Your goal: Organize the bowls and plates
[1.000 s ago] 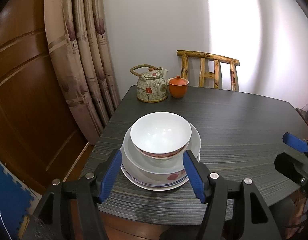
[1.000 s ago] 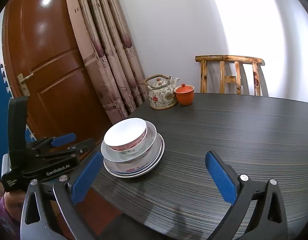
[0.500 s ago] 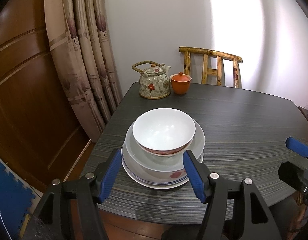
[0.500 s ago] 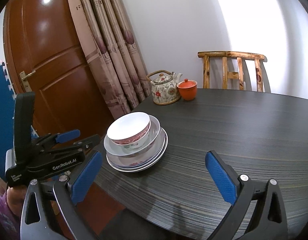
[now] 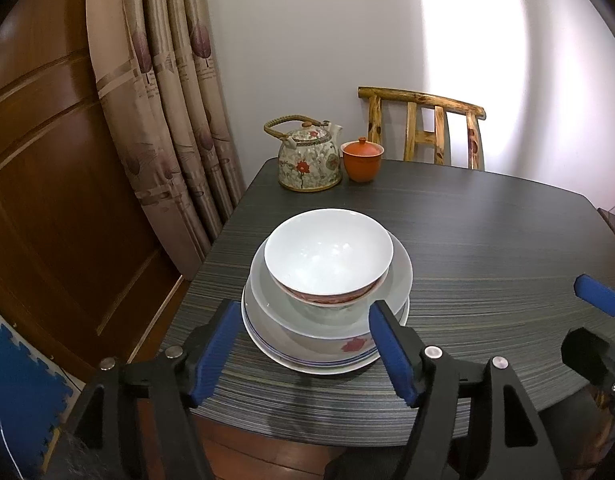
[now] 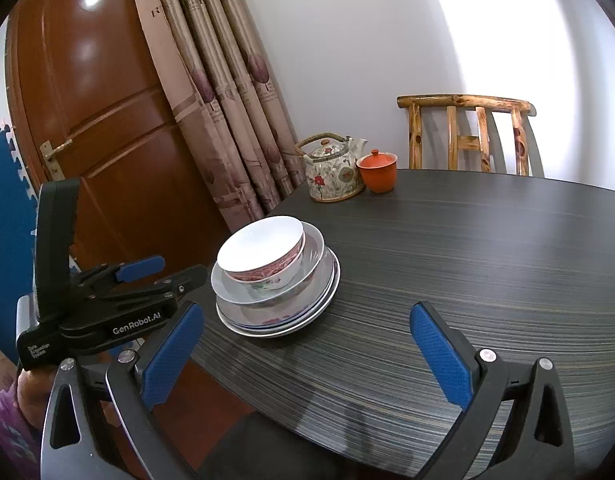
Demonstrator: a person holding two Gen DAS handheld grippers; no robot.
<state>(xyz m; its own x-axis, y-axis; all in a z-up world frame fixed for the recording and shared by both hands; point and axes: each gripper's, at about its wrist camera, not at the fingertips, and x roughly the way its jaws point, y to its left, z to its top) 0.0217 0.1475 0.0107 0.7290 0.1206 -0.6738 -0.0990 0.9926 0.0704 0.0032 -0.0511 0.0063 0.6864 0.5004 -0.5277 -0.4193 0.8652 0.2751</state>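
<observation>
I can't count the plates (image 6: 267, 322) stacked under the bowl (image 6: 263, 250), and the chair (image 5: 423, 128) behind the table (image 5: 487, 240) is half hidden.

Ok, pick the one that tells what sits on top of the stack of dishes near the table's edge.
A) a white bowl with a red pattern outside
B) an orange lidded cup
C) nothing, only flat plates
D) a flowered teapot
A: the white bowl rests atop the plates, while the teapot and orange cup stand apart at the table's far edge.
</observation>
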